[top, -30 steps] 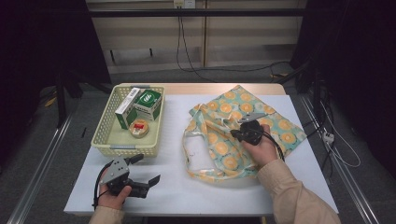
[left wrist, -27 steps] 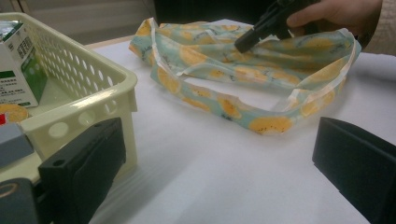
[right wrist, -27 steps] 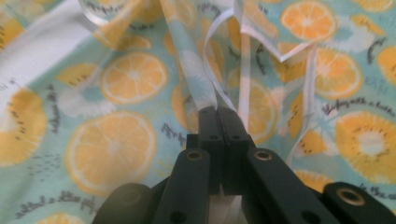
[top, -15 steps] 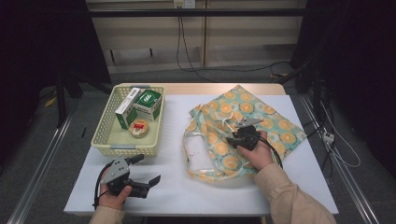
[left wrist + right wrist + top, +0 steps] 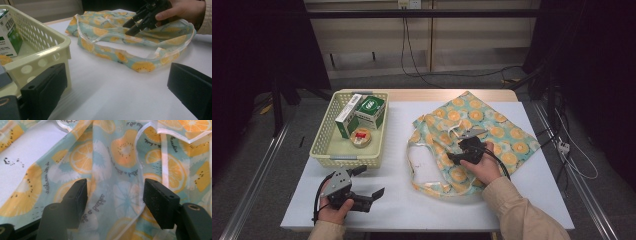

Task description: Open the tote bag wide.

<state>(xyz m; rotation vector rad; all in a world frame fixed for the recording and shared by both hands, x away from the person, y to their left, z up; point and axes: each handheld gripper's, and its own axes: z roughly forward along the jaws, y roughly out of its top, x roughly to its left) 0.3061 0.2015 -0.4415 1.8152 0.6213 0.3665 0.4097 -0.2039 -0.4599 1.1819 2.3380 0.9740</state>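
- Right gripper (image 5: 458, 159): jaws apart, just been opening, nothing pinched between them; tips down over the bag (image 5: 492, 125), cloth right under and ahead of the pads.
- Bag: fruit-print cloth, lying crumpled on the table (image 5: 537, 195); its open mouth w/ white-edged rim is left of the right gripper.
- Left gripper (image 5: 371, 181): jaws wide apart, empty, resting low on the table.
- Basket (image 5: 324, 150): just ahead of the left gripper, touching its left jaw side; green-white boxes (image 5: 369, 111) inside.
- Bag well ahead-right of left gripper.
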